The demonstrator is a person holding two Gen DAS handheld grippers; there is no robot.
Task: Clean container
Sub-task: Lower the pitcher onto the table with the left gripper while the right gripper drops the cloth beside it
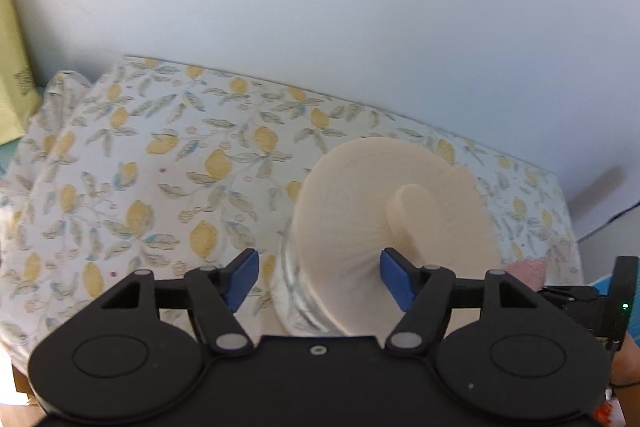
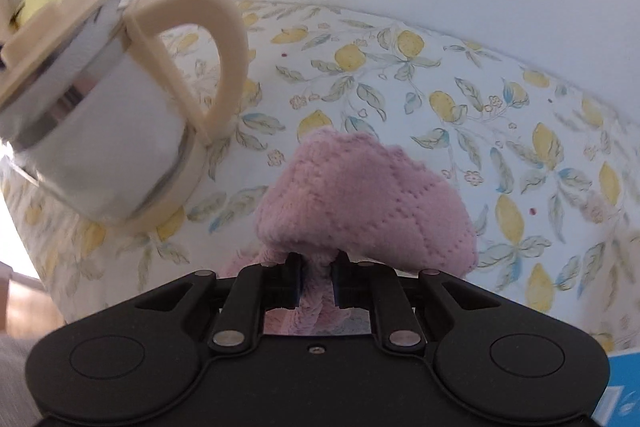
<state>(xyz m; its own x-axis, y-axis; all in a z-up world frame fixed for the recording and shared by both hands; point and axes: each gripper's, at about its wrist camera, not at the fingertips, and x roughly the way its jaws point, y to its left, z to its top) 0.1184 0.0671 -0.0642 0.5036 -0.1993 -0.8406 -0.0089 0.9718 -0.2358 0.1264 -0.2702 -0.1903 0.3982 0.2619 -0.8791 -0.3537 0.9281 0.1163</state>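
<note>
The container [image 2: 112, 131] is a white jar with a steel band, a cream lid and a cream loop handle [image 2: 224, 47]. It hangs tilted in the air above the lemon-print tablecloth [image 2: 400, 99]. In the left wrist view my left gripper [image 1: 318, 277] is closed around the container's body just under the cream lid [image 1: 392, 219], blue pads [image 1: 394, 277] on either side. My right gripper [image 2: 318, 281] is shut on a pink quilted cloth [image 2: 360, 203], which bunches out in front of the fingers, to the right of the container and apart from it.
A white wall runs behind the table. A pale yellow bag [image 1: 12, 75] stands at the far left. A blue object [image 2: 624, 387] lies at the lower right. The right gripper and a bit of pink cloth [image 1: 528, 269] show in the left wrist view.
</note>
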